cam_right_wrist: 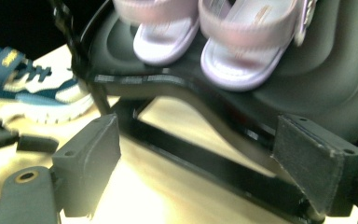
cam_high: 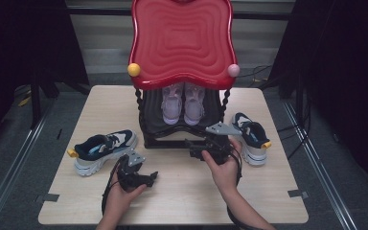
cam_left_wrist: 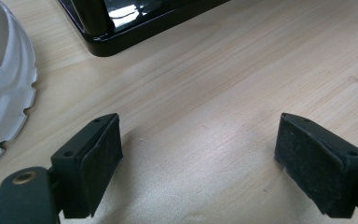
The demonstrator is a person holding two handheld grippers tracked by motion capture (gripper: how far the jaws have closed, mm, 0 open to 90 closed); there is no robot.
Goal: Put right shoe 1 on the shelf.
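Observation:
A pair of lilac sandals stands on the black lower shelf of a rack with a red wavy top. In the right gripper view the sandals sit just above and beyond my right gripper, which is open and empty before the shelf's front edge. In the high view that right gripper points left along the rack's base. A navy and white sneaker lies left of the rack, its white sole beside my left gripper. That left gripper is open over bare wood.
A second navy sneaker lies on the table to the right of the rack. The rack's black base is just beyond the left gripper. The wooden table has bare wood along its near side. Dark curtains flank the table.

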